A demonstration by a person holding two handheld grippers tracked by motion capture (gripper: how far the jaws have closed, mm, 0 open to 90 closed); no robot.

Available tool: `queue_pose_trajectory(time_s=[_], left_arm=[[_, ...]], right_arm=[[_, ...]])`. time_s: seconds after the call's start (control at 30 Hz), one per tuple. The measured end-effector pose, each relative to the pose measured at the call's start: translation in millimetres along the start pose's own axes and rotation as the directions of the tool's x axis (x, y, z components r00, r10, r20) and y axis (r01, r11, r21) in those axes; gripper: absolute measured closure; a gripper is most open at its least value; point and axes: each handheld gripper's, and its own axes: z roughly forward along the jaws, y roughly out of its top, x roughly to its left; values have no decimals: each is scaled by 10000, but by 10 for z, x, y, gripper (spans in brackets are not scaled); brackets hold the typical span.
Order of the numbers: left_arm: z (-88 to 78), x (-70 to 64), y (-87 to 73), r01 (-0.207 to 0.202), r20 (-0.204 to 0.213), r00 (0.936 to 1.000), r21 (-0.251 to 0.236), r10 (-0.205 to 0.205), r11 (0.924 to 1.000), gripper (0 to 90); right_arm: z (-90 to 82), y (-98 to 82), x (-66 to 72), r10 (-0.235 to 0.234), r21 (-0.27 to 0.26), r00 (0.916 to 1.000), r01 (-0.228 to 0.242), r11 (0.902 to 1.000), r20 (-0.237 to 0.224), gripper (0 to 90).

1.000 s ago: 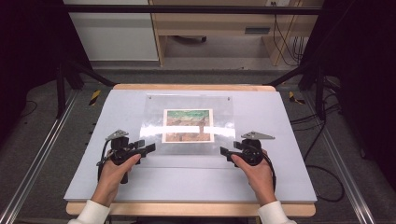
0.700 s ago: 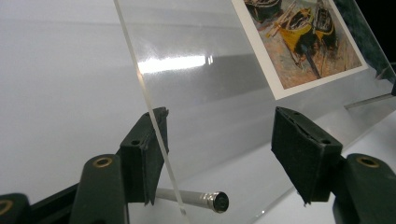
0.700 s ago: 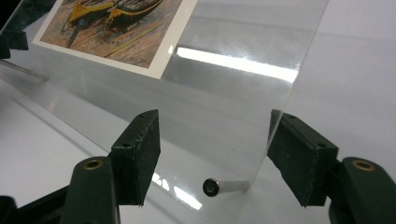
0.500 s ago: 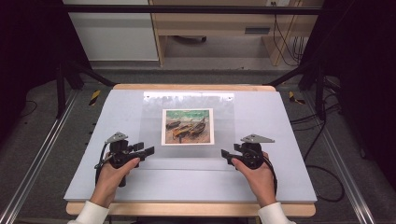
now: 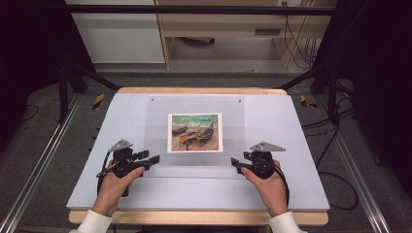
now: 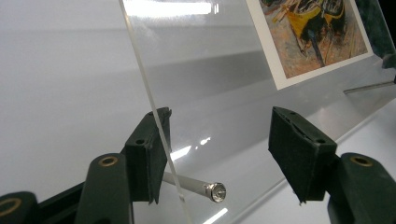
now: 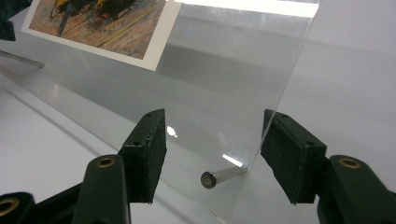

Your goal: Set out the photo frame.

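Tools are closing, left tool (image 5: 154,159) and right tool (image 5: 234,163) each straddling a near corner of the clear panel (image 5: 194,104) without gripping, readying a level lift.

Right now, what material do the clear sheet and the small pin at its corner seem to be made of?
The clear sheet looks like glossy acrylic or glass: it is see-through, with a bright cut edge and reflections. The pin looks like polished metal, silvery with a shine.
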Motion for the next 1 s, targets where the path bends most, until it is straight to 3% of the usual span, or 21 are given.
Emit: queue_pose_trajectory(time_s=[1.0], left_arm=[[-78, -61, -90, -387, -134, 9991, 351, 392, 9986, 428]], right_arm=[[-89, -88, 80, -577, 158, 9976, 571, 9982, 393, 482]])
